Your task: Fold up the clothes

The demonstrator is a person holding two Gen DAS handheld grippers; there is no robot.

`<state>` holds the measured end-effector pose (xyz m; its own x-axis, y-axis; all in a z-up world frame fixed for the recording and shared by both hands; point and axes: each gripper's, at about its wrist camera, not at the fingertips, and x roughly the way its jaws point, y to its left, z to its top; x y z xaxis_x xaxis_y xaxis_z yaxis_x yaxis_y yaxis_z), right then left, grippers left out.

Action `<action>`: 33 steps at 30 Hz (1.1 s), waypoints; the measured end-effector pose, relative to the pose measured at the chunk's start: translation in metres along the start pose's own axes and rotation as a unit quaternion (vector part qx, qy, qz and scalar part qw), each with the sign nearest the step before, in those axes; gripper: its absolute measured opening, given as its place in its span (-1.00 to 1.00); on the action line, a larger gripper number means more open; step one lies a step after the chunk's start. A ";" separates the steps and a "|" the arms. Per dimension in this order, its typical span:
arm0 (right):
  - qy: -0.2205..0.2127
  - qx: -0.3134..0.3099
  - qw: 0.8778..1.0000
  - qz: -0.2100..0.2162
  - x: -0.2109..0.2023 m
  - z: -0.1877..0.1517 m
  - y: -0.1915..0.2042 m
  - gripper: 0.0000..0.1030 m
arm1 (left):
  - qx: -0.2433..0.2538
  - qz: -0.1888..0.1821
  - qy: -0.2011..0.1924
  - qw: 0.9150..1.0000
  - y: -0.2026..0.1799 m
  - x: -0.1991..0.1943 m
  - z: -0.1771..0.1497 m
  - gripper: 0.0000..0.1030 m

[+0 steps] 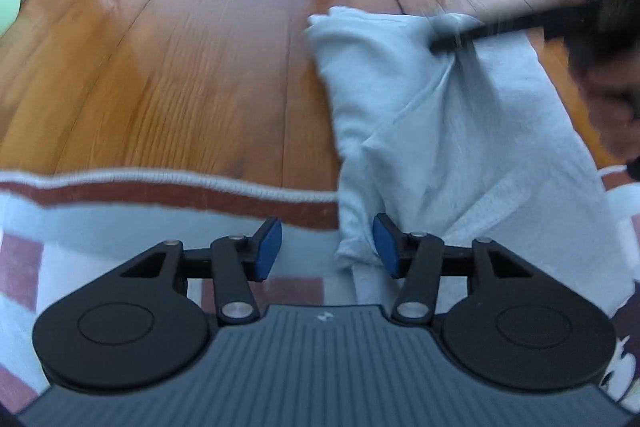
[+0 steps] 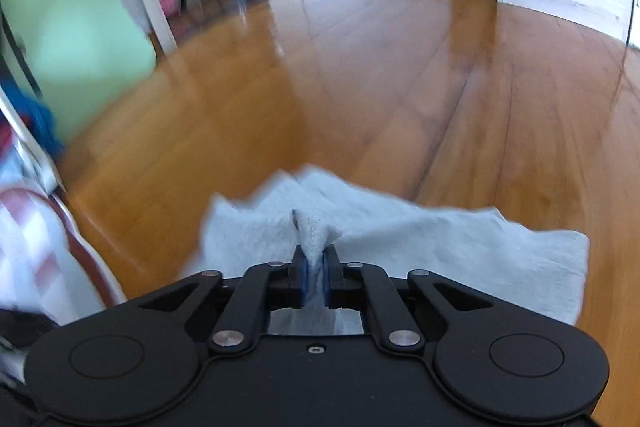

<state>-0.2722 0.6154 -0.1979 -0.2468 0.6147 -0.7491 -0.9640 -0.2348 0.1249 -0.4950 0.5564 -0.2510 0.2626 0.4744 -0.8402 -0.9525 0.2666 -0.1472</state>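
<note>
A pale grey-blue garment [image 1: 432,131] lies stretched across the wooden floor and onto a rug. My left gripper [image 1: 327,247] is open, its blue pads [image 1: 267,247] apart, with the garment's near edge just beside the right pad. My right gripper [image 2: 315,277] is shut on a pinched fold of the same garment [image 2: 400,239]. In the left wrist view the right gripper [image 1: 456,41] shows as a blurred black shape holding the cloth's far end, lifting it a little.
A rug [image 1: 120,215] with red-brown and white stripes and a corded edge lies under my left gripper. Glossy wooden floor [image 1: 180,47] stretches ahead. A pale green object [image 2: 68,27] and white furniture legs stand at the left in the right wrist view.
</note>
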 end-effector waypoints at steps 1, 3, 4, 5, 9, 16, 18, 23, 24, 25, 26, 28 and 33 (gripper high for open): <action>0.014 -0.023 0.999 -0.037 0.007 -0.006 0.002 -0.30 | -0.009 -0.011 -0.001 1.000 0.005 -0.002 0.000 -0.03; 0.015 -0.046 0.995 -0.082 0.007 -0.014 0.005 -0.16 | -0.024 -0.030 -0.004 0.999 0.013 -0.006 0.000 -0.06; 0.007 -0.046 0.995 -0.090 0.001 -0.017 0.007 -0.13 | -0.020 -0.034 -0.015 0.999 0.013 -0.011 0.001 -0.07; 0.006 -0.028 0.996 -0.083 -0.008 -0.018 0.008 -0.13 | -0.023 -0.045 -0.032 0.998 0.013 -0.017 0.002 -0.06; -0.009 0.029 1.000 0.008 -0.036 -0.026 0.013 0.01 | -0.070 -0.112 -0.092 0.987 0.020 -0.028 0.009 -0.01; 0.038 0.106 0.985 0.130 -0.022 -0.011 0.020 0.04 | -0.070 -0.251 -0.045 0.964 -0.010 0.008 0.016 -0.08; 0.078 0.107 0.982 0.137 -0.012 -0.013 0.022 0.04 | -0.028 -0.233 -0.012 0.972 -0.028 0.013 0.012 -0.09; 0.106 0.062 0.983 0.138 -0.022 -0.038 0.023 0.01 | 0.003 -0.208 0.015 0.978 -0.037 -0.004 0.003 -0.05; 0.098 0.049 0.983 0.147 -0.032 -0.049 0.022 0.01 | -0.002 -0.211 0.027 0.977 -0.035 -0.009 0.001 -0.04; 0.098 0.041 0.983 0.149 -0.039 -0.060 0.020 -0.01 | -0.003 -0.208 0.035 0.977 -0.034 -0.015 -0.002 -0.03; 0.093 0.028 0.985 0.144 -0.047 -0.072 0.020 -0.06 | 0.002 -0.203 0.039 0.978 -0.033 -0.022 -0.004 -0.02; 0.079 -0.003 0.989 0.126 -0.064 -0.093 0.020 -0.08 | 0.012 -0.191 0.028 0.981 -0.033 -0.038 -0.006 0.00; 0.067 0.032 0.994 0.086 -0.112 -0.133 -0.003 -0.03 | -0.037 -0.124 -0.029 0.991 -0.020 -0.055 0.004 0.41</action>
<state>-0.2291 0.4474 -0.2007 -0.3975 0.4628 -0.7924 -0.9140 -0.2764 0.2970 -0.4898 0.5280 -0.2000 0.4962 0.4498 -0.7426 -0.8659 0.3190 -0.3854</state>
